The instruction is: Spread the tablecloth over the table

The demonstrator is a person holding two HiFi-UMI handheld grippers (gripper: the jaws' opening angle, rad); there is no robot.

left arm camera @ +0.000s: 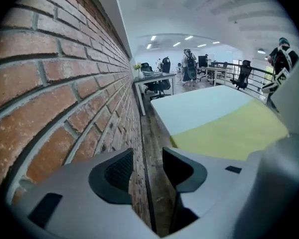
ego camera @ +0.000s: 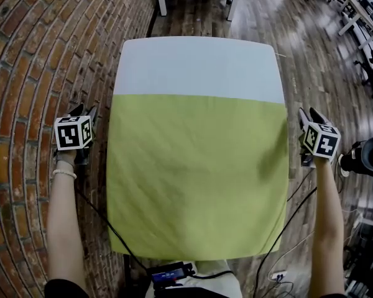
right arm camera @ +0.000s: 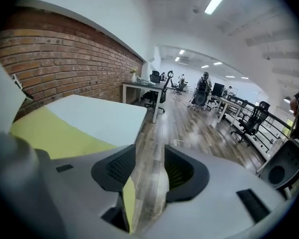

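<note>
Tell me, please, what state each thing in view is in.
Tablecloth: spread flat, covering the near part of the tabletop.
Table: far strip bare.
Left gripper: open, empty, beside the left edge.
Right gripper: open, cloth edge showing by one jaw, not pinched.

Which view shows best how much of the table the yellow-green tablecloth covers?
The head view: it looks down on the whole spread tablecloth, with a bare strip of table at the far end. Each gripper view catches only a slanted part of it.
</note>
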